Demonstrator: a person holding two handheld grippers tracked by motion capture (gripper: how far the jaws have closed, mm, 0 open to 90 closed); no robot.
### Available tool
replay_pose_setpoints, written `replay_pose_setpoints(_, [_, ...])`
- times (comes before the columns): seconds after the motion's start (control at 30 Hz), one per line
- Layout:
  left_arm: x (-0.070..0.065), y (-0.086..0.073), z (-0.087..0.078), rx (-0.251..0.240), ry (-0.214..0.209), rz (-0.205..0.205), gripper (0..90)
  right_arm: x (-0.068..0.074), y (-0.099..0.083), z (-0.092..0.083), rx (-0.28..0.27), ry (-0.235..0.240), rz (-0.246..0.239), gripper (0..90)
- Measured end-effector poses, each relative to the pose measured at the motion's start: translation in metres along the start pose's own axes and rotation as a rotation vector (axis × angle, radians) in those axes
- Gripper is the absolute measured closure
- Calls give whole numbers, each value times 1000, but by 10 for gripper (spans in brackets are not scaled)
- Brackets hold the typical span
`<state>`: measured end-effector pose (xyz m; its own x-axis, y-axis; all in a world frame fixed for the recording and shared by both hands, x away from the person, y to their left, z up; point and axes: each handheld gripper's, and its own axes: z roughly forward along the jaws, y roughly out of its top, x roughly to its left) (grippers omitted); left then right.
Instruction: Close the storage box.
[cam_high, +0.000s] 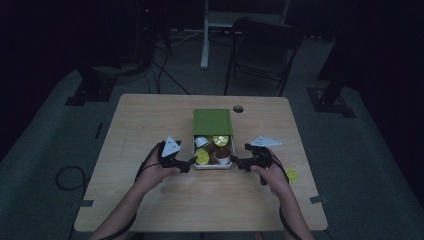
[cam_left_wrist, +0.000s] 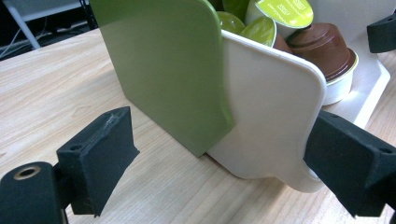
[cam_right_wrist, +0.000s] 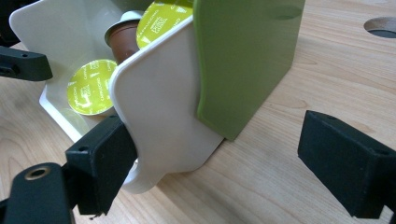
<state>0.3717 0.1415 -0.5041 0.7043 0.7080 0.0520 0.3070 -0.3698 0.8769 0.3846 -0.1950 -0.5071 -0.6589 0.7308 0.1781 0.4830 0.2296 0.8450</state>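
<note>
A white drawer (cam_high: 212, 166) full of coffee capsules (cam_high: 220, 140) is slid partly out of its green sleeve (cam_high: 212, 121) at the table's middle. My left gripper (cam_high: 189, 164) sits at the drawer's left front corner and my right gripper (cam_high: 236, 162) at its right front corner. In the left gripper view the jaws stand wide open (cam_left_wrist: 219, 144); one pad (cam_left_wrist: 355, 163) lies by the drawer's white wall (cam_left_wrist: 275, 107), the other (cam_left_wrist: 100, 154) stands clear of the green sleeve (cam_left_wrist: 168, 65). The right gripper (cam_right_wrist: 217, 140) mirrors this, open, with one pad (cam_right_wrist: 100, 163) against the white wall (cam_right_wrist: 159, 102).
A loose yellow-green capsule (cam_high: 291, 175) lies on the table near my right hand. A round cable hole (cam_high: 238, 108) is behind the sleeve. A folding chair (cam_high: 260, 50) and stand legs are on the floor beyond the wooden table (cam_high: 150, 120).
</note>
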Motion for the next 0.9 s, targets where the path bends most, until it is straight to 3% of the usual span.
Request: replay_pose_setpoints(0.9, [12, 5, 12, -2, 22, -19, 106, -10, 10, 11, 5, -31, 29, 119])
